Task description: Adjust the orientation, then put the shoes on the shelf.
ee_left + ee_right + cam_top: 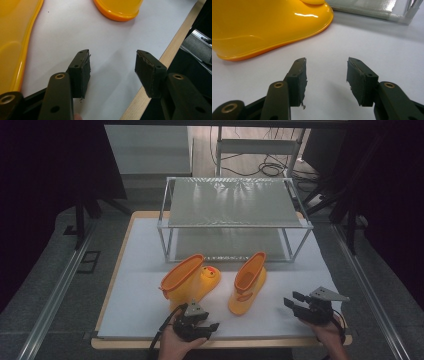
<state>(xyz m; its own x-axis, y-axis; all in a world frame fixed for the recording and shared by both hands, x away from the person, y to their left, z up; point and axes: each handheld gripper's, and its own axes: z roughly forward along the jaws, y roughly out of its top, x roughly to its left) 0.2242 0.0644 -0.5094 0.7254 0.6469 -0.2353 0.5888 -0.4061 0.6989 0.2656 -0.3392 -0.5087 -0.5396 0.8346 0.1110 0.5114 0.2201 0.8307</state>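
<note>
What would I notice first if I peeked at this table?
Two shiny yellow rain boots! The left boot, with a duck face, lies tipped over, and the right boot stands beside it, both in front of a silver shoe rack. Near the table's front edge, the left gripper and right gripper wait open, holding nothing.

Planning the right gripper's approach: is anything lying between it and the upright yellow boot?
Nothing: in the right gripper view, bare white table cover lies between the open right gripper and the yellow boot.

Two yellow boots (pixel 220 282) ahead, open white mat (pixel 135 315) around them, wire shelf (pixel 235 215) blocking behind
</note>
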